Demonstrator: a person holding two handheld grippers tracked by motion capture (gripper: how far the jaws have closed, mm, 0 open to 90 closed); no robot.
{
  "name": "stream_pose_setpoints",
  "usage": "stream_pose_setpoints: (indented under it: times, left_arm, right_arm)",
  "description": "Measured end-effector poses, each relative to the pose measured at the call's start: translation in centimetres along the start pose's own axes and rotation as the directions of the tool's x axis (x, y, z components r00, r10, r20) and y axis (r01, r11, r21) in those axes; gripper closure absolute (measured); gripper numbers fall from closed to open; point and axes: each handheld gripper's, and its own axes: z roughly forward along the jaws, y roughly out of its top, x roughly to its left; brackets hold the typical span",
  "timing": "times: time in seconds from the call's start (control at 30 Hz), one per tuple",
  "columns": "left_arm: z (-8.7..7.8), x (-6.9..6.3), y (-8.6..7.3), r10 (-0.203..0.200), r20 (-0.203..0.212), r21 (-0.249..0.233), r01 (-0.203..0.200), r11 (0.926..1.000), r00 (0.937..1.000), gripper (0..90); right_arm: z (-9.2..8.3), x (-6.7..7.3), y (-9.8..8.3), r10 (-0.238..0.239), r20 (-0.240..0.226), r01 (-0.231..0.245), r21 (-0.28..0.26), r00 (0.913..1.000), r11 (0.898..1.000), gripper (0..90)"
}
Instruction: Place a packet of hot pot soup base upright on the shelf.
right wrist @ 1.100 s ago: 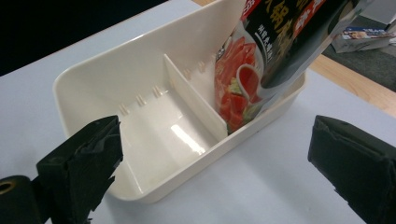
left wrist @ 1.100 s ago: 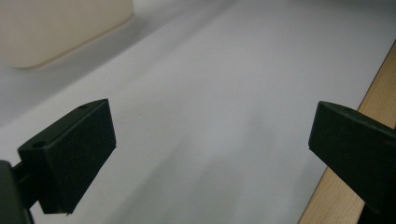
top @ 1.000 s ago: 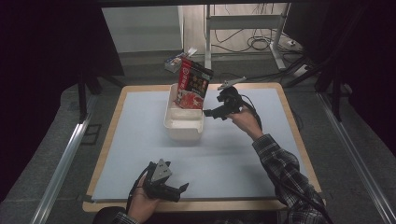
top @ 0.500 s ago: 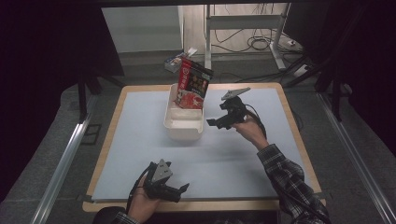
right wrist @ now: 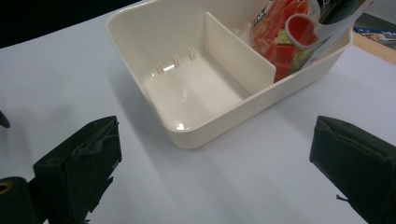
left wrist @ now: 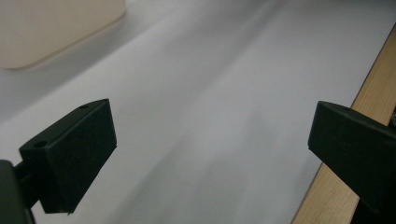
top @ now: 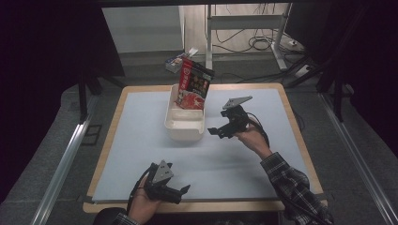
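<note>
Backing off from the snack packet (top: 195, 84), the right gripper (top: 224, 130) hovers beside the cream tray (top: 184, 127) — jaws wide apart, empty; packet stands in the tray's far compartment — left gripper (top: 174, 191) open near the table's (top: 277, 140) near edge.

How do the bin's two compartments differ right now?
The bin's near compartment is bare, showing its floor; the far compartment holds a snack bag standing upright and rising above the rim. Both share the same cream walls and one divider.
</note>
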Motion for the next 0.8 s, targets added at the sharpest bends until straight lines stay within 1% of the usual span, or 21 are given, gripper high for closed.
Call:
stream_pose_setpoints:
  times: [0.07,0.4,0.5,0.63,0.8]
  left_arm:
    - [0.0,0.0,0.0,0.002,-0.001,0.001,-0.002,1.0,1.0,0.6]
    - [-0.1,0.1,0.0,-0.006,0.002,-0.002,0.006,1.0,1.0,0.7]
    - [-0.1,0.2,0.0,-0.006,0.002,-0.003,0.006,1.0,1.0,0.8]
    - [-0.1,0.2,0.0,-0.006,0.001,-0.001,0.006,1.0,1.0,0.8]
    - [-0.1,0.2,0.0,-0.002,0.001,0.003,0.002,1.0,1.0,0.9]
  right_arm:
    - [-0.2,0.2,-0.2,-0.004,0.0,0.004,-0.003,1.0,1.0,2.1]
    - [-0.7,1.3,-1.0,0.013,-0.018,-0.013,-0.006,0.9998,1.0,2.1]
    - [-0.7,1.8,-1.4,0.011,-0.024,-0.011,-0.006,0.9997,1.0,2.1]
    - [-0.8,2.5,-2.0,0.0,-0.024,0.0,0.006,0.9997,1.0,2.1]
    - [-1.4,3.0,-2.8,-0.009,-0.025,0.009,0.014,0.9996,1.0,2.1]
